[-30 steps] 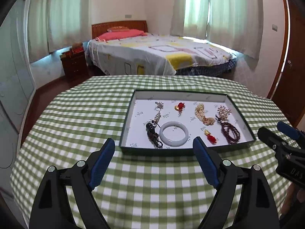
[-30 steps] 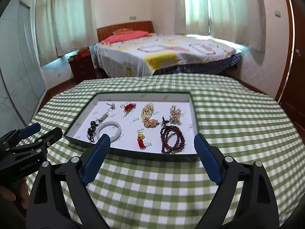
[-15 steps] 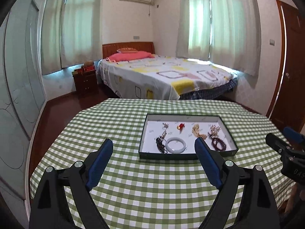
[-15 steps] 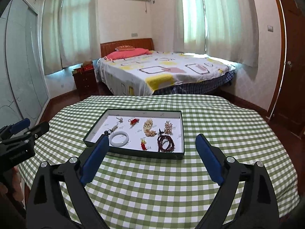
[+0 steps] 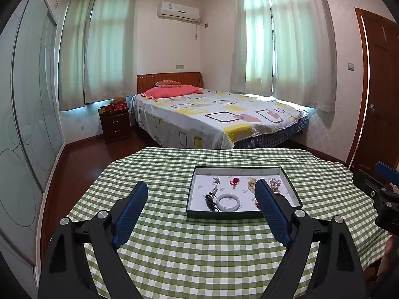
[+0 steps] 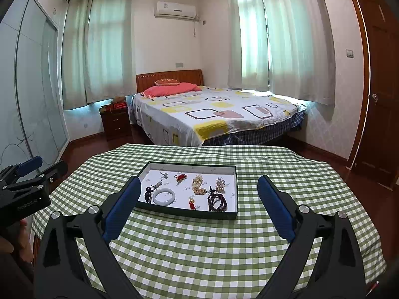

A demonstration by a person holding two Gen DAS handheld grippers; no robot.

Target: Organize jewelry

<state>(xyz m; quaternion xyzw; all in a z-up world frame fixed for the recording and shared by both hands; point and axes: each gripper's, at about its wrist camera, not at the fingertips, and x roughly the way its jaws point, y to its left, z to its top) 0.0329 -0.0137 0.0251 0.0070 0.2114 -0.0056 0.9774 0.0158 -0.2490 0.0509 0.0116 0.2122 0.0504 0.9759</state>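
A dark green tray (image 5: 224, 214) with a white floor stands on the green checked table; it also shows in the right wrist view (image 6: 189, 213). It holds a pale jade bangle (image 5: 228, 202) (image 6: 164, 196), a dark bead bracelet (image 6: 217, 201), a red charm (image 6: 180, 177), gold pieces (image 6: 197, 185) and a dark keyring piece (image 5: 210, 200). My left gripper (image 5: 200, 199) is open and empty, high above the table's near side. My right gripper (image 6: 199, 199) is open and empty, also held high and back from the tray.
The table's green checked cloth (image 5: 199, 244) hangs over its edges. Beyond it are a bed (image 5: 212, 114), a dark nightstand (image 5: 114, 124), a glass wardrobe (image 5: 25, 124) at the left and a wooden door (image 5: 381, 94) at the right.
Both grippers have drawn up and back from the tray, which now looks smaller and farther. Both stay open. The jewelry has not moved.
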